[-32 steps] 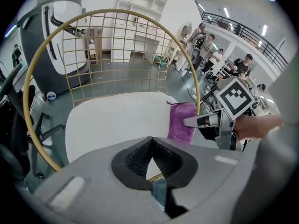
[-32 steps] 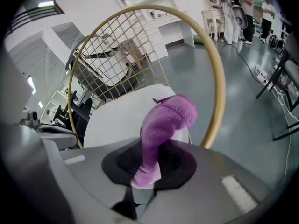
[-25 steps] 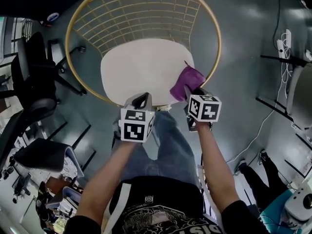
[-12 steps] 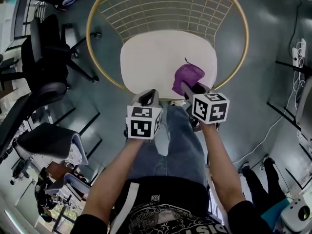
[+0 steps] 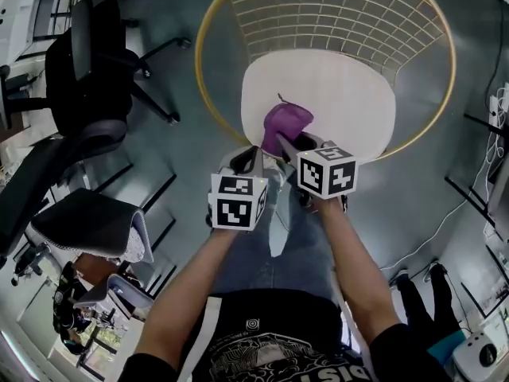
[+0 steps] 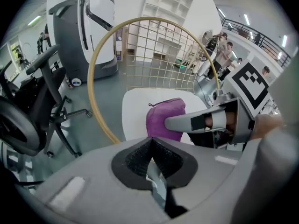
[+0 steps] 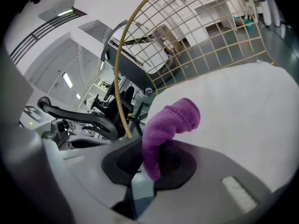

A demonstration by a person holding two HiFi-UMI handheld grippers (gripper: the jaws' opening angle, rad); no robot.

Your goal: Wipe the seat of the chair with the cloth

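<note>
The chair has a round white seat (image 5: 334, 94) and a gold wire back (image 5: 350, 14). My right gripper (image 5: 285, 144) is shut on a purple cloth (image 5: 285, 124), held over the seat's front left part. In the right gripper view the cloth (image 7: 169, 124) sticks up from between the jaws, with the seat (image 7: 238, 111) beyond it. Whether the cloth touches the seat I cannot tell. My left gripper (image 5: 247, 159) is shut and holds nothing; it hangs just left of the right one, at the seat's front edge. The left gripper view shows the cloth (image 6: 164, 118) and the right gripper's finger (image 6: 191, 122).
Black office chairs (image 5: 79, 70) stand to the left on the grey floor, another chair (image 5: 87, 221) nearer me. Cables (image 5: 445, 221) run across the floor at right. A large grey and white machine (image 6: 88, 27) and several people (image 6: 224, 50) are behind the chair.
The right gripper has carried the cloth from the seat's right edge leftward along its front to the front left. The left gripper stayed alongside, still shut.
</note>
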